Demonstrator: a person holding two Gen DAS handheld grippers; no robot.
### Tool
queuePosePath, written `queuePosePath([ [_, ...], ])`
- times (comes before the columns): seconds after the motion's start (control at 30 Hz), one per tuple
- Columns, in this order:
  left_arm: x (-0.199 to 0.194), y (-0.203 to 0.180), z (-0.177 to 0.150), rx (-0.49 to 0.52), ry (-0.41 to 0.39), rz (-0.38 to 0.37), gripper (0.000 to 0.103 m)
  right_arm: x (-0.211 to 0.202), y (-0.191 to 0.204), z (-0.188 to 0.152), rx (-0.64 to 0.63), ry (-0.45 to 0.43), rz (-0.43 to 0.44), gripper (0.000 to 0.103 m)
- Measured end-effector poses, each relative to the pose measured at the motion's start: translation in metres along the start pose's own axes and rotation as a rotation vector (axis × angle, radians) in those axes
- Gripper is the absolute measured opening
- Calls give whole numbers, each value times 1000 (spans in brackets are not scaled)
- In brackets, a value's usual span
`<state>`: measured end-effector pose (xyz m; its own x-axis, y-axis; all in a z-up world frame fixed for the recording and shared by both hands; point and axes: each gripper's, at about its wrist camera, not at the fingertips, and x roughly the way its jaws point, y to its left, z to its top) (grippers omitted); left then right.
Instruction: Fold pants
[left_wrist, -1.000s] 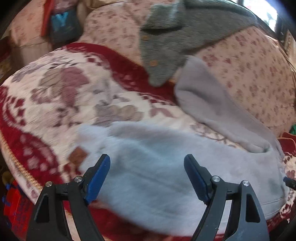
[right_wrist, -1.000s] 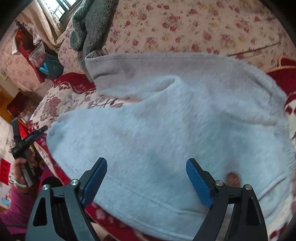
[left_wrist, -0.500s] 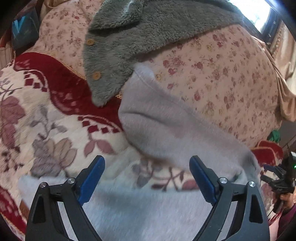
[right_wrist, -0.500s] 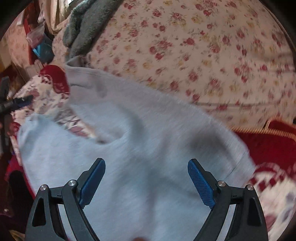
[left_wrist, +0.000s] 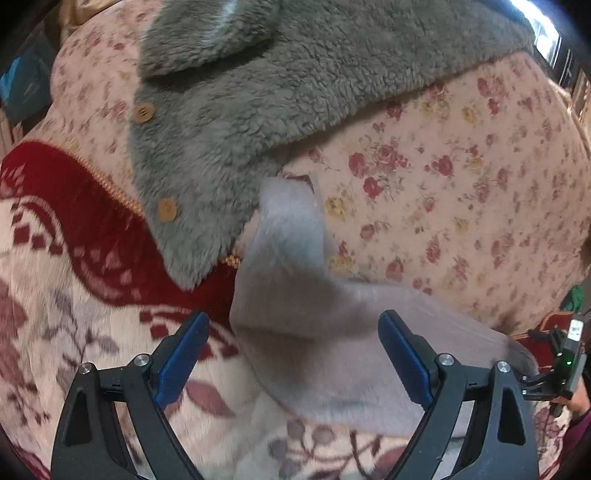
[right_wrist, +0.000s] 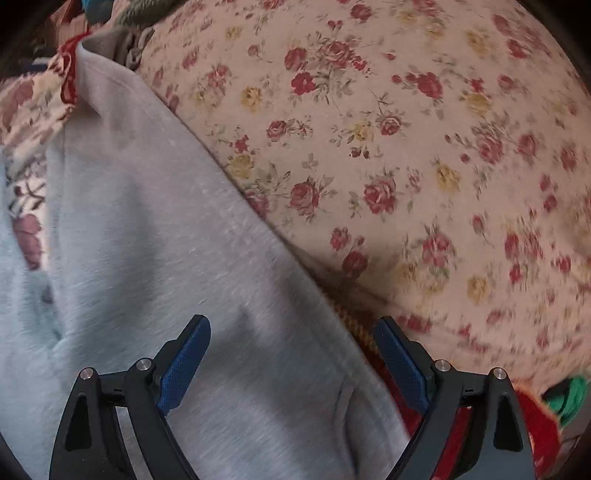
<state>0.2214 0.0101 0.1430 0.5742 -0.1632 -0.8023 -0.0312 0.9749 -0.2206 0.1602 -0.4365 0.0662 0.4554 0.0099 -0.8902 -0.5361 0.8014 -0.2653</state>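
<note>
The light grey fleece pants (left_wrist: 310, 314) lie on a red and cream floral blanket (left_wrist: 74, 288). In the left wrist view one leg runs up against a flowered cushion, its cuff (left_wrist: 288, 199) near a grey jacket. My left gripper (left_wrist: 293, 354) is open and empty, just above that leg. In the right wrist view the pants (right_wrist: 147, 240) fill the lower left. My right gripper (right_wrist: 291, 358) is open and empty over the pants' edge beside the cushion.
A grey fleece jacket (left_wrist: 295, 74) with wooden buttons drapes over the pink flowered cushion (left_wrist: 461, 203) at the back. The cushion (right_wrist: 406, 147) fills the right wrist view's upper right. The other gripper (left_wrist: 565, 365) shows at the left wrist view's right edge.
Both grippers have moved forward and closer to the far pant leg and the flowered cushion. Both stayed open and empty. The pants have not visibly moved.
</note>
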Motion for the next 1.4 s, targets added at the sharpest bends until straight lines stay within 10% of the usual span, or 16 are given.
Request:
queuePosePath([
  [0.3, 56, -10, 26, 23, 54, 48, 92, 30, -6, 24, -65, 52, 29, 91],
  [0.37, 68, -8, 26, 12, 66, 52, 90, 37, -4, 29, -62, 64, 46, 73],
  [0.4, 70, -8, 26, 8, 59, 51, 84, 42, -3, 31, -62, 82, 46, 38],
  [0.47, 71, -9, 24, 22, 46, 69, 28, 47, 4, 34, -64, 102, 25, 26],
  [0.53, 68, -8, 21, 22, 45, 81, 23, 44, 15, 32, -115, 99, -5, 17],
  [1.07, -62, 11, 8, -45, -119, -8, 12, -140, 46, 5, -134, -139, -261, 14],
  [1.4, -153, 57, -96, -78, -175, -91, 12, -243, 146, -74, -167, -203, -215, 14],
])
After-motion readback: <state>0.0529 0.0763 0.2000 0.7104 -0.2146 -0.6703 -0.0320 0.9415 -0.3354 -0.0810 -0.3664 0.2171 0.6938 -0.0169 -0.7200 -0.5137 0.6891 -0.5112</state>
